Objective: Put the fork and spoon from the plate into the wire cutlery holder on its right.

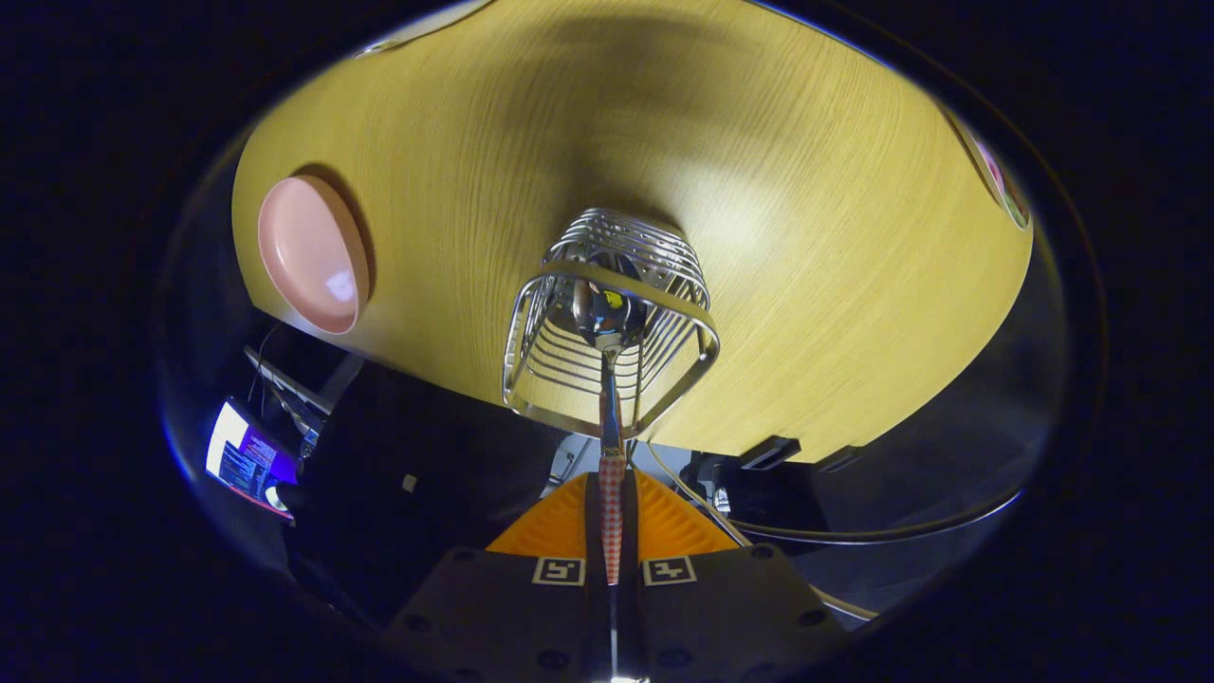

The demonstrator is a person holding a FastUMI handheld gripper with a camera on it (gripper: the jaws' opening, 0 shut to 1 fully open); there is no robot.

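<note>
gripper [612, 503]: its two orange fingers [553, 525] are clamping one spoon's [607, 318] checked handle | spoon: bowl is hanging inside the mouth of the one wire cutlery holder [612, 318]; holder is standing near the desk's [759, 171] edge | one pink plate [313, 253] is sitting by the desk's edge, well apart

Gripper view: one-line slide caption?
Claw shut on spoon, its bowl at the wire cutlery holder, pink plate off beside it on table.
</note>
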